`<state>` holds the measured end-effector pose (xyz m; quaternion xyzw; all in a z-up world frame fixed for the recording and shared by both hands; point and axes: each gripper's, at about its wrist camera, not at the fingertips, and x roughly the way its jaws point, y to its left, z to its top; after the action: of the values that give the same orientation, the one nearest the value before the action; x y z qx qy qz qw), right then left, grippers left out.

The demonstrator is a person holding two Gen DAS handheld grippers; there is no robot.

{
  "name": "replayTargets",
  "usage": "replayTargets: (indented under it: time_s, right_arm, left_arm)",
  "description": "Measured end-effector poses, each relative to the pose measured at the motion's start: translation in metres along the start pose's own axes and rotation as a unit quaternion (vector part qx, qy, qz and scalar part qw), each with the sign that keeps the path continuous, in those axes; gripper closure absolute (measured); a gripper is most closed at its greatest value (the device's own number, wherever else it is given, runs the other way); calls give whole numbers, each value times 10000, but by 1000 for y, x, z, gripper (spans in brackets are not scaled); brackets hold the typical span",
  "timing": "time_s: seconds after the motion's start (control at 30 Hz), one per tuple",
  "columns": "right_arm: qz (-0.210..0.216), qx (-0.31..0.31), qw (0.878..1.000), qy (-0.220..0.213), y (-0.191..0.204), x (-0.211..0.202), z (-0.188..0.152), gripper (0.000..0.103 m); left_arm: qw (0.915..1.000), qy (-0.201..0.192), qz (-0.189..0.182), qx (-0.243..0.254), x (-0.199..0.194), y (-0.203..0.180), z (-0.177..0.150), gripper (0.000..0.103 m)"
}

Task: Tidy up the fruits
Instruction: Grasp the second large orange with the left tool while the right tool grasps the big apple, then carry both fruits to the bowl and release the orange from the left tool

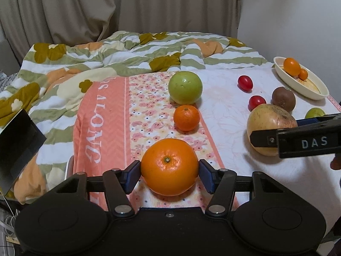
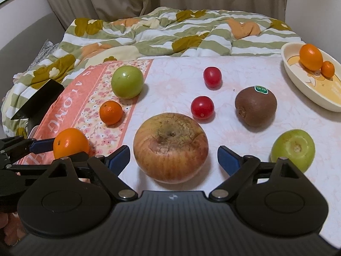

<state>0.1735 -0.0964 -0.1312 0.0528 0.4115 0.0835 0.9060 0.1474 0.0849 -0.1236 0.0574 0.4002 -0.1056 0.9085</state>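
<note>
A large orange (image 1: 169, 166) rests on the pink floral cloth (image 1: 102, 128), and my left gripper (image 1: 169, 166) is shut on it, both blue pads pressed to its sides. In the right wrist view a big yellow-red apple (image 2: 170, 147) lies between the pads of my right gripper (image 2: 172, 151), which is open with a gap on each side. Behind the orange sit a small mandarin (image 1: 186, 117) and a green apple (image 1: 185, 87). Two cherry tomatoes (image 2: 212, 76) (image 2: 202, 107), a kiwi (image 2: 255, 105) and a small green fruit (image 2: 293, 149) lie around the big apple.
A cream oval bowl (image 2: 298, 93) at the far right holds two orange fruits (image 2: 311, 56). A rumpled striped quilt (image 2: 170, 27) lies behind the cloth, with curtains beyond it. A dark flat object (image 2: 36, 100) sticks up at the left edge.
</note>
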Motion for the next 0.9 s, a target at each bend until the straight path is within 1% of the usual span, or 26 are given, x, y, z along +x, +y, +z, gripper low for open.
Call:
replayTargets:
  time_s: [0.07,0.13,0.3,0.47,0.73,0.9]
  right_arm:
    - [-5,-38,10000,-30,1,3,1,0]
    - [32,-133,9999,-7,3,6,2,13]
    - [-26,-287,9996,-23,7,3,0,13]
    - [86,-257,9996,-5,7,-7,-1,13]
    - [78,-280,9994,-205,4,-54,0,13]
    - [52,-152,9993,-327,-12,-92,1,13]
  left_arm:
    - [10000,-1,17,-20,-1,-1,-1,40]
    - [10000,7,18,-55,-3,-1,-2,40]
    - [9999,9,23,-159,-11,-1,-6,41]
    - [9997,-73,26,-237,-26,-5,-4,41]
    - [9989,-297,12,-356,-61,-15,5,41]
    - [9983,-436,-69,-388,-81,-29,13,41]
